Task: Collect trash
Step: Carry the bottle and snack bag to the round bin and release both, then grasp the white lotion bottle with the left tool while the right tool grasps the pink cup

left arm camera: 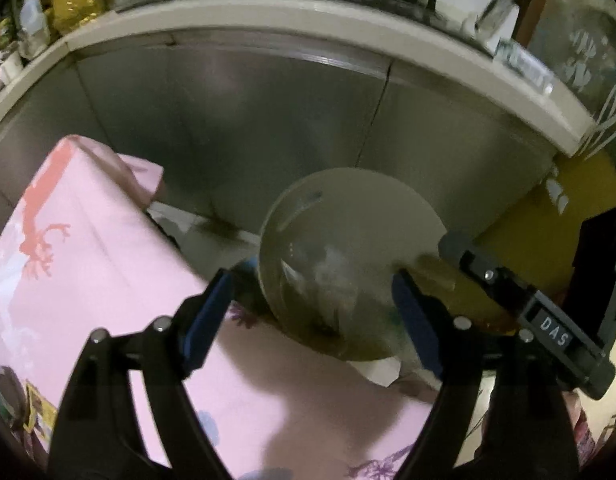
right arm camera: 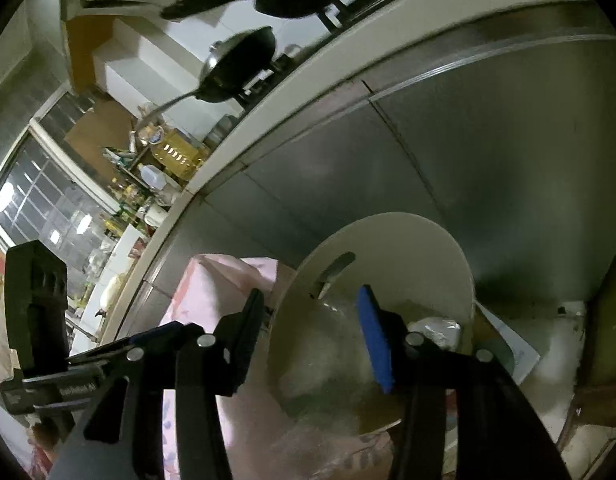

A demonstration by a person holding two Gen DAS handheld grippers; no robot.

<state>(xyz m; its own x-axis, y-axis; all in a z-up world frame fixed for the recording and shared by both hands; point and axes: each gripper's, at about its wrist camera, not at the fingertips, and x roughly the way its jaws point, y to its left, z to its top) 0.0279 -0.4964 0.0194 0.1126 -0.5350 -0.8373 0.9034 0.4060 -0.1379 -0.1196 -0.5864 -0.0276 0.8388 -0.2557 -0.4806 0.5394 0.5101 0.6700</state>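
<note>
While both grippers hang over the bin, the lines below go from the jaws outward.

Left gripper (left arm camera: 312, 304): jaws spread wide, nothing between the pads; blue pads flank the bin's mouth at 9 and 3 o'clock without visibly pressing it.

Right gripper (right arm camera: 312, 332): jaws partly spread, nothing pinched; its blue pad (right arm camera: 374, 344) hangs over the bin's opening.

Trash bin (left arm camera: 348, 208): round, cream, lid tipped up at 12 o'clock; pale crumpled trash (right arm camera: 328, 364) lies inside.

Pink cloth (left arm camera: 88, 248): covers a surface from 9 to 6 o'clock, its edge just beside the bin.

Cabinet front (left arm camera: 268, 120): steel, from 10 to 2 o'clock behind the bin, under a cream counter edge (left arm camera: 308, 12).

Open room: a narrow floor gap at 10 o'clock between cloth and cabinet.
</note>
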